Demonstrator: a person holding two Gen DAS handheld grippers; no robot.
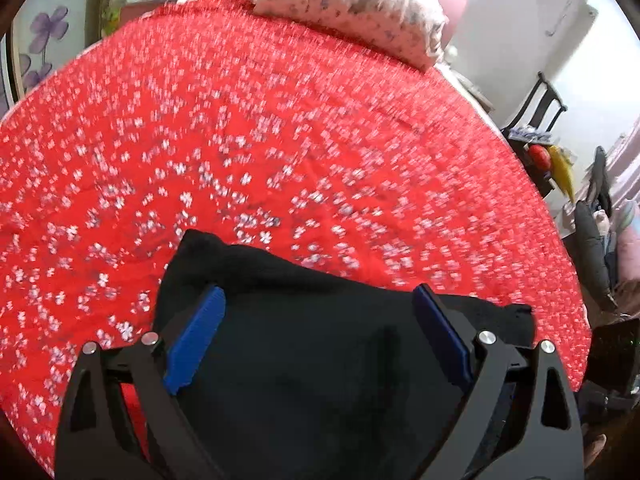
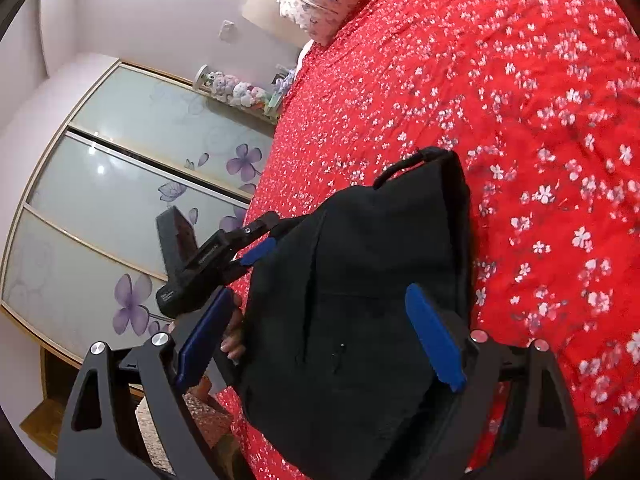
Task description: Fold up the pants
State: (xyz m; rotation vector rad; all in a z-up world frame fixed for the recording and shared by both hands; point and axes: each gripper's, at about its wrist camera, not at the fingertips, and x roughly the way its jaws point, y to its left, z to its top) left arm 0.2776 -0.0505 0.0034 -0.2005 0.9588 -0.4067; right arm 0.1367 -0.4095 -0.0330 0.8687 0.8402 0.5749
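Black pants (image 1: 304, 360) lie as a folded bundle on the red flowered bedspread (image 1: 280, 128), close to the bed's near edge. My left gripper (image 1: 318, 292) hovers over them, its blue pads spread wide with the dark cloth filling the gap below; the pads do not press on it. From the right wrist view the pants (image 2: 360, 300) look like a thick folded stack. My right gripper (image 2: 320, 296) is open above them. The left gripper (image 2: 276, 232) shows at the stack's left edge, with a hand (image 2: 234, 336) behind it.
A flowered pillow (image 1: 352, 4) lies at the head of the bed. Wardrobe doors with purple flowers (image 2: 140, 184) stand beside the bed, and plush toys (image 2: 236, 90) sit on a shelf. A dark chair (image 1: 536, 120) with clutter stands on the other side.
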